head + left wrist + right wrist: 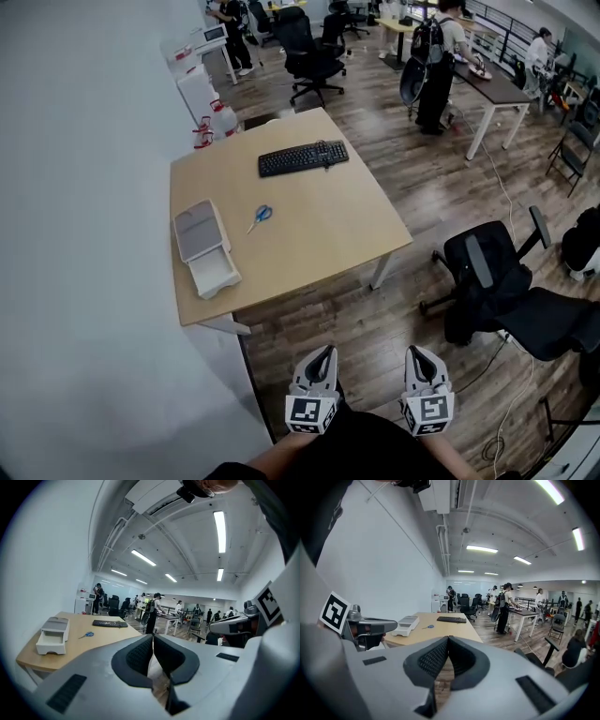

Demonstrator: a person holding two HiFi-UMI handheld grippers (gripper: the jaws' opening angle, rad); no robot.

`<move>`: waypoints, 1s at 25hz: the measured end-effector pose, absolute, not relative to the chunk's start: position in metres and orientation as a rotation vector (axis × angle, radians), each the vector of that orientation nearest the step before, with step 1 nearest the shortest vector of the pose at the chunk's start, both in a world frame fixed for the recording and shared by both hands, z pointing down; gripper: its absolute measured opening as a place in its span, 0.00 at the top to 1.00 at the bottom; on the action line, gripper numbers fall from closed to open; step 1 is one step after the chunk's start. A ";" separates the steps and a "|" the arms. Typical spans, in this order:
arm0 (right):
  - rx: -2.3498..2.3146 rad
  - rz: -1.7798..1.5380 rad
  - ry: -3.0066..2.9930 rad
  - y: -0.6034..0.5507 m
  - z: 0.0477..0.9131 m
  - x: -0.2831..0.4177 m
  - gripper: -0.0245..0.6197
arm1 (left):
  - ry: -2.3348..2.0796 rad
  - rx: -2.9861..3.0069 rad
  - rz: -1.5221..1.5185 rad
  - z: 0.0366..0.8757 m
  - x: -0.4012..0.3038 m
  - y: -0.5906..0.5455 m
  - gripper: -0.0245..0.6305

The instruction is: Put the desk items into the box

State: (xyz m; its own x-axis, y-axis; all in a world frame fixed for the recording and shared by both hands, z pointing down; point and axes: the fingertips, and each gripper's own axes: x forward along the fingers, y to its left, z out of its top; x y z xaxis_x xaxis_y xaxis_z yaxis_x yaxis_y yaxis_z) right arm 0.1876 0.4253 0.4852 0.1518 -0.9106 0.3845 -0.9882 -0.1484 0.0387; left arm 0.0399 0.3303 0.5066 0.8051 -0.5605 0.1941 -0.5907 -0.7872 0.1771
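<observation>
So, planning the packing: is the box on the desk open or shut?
Open: the box has its white compartment lying uncovered beyond the grey top, and nothing shows inside it.

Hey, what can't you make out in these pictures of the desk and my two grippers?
- Inside of the box: its own wall hides it in both gripper views; too small in the head view.
- Scissors, open or closed: too small in every view.
- Hands holding the left gripper and right gripper: hidden behind them in the head view.
</observation>
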 end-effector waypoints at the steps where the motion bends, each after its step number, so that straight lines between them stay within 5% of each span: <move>1: 2.151 0.400 -1.830 0.407 0.486 0.188 0.87 | -0.880 2.759 0.194 0.505 0.039 0.313 0.93; 25: 2.140 0.356 -1.956 0.189 0.478 0.160 0.87 | -0.922 2.775 0.165 0.492 0.017 0.124 0.93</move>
State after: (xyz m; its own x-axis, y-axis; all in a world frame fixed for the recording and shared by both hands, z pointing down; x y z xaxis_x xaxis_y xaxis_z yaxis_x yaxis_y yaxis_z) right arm 0.1595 0.1894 0.4780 0.0845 -0.9426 0.3231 -0.9960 -0.0895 -0.0008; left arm 0.0173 0.1242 0.4918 0.7980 -0.5777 0.1718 -0.6014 -0.7817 0.1652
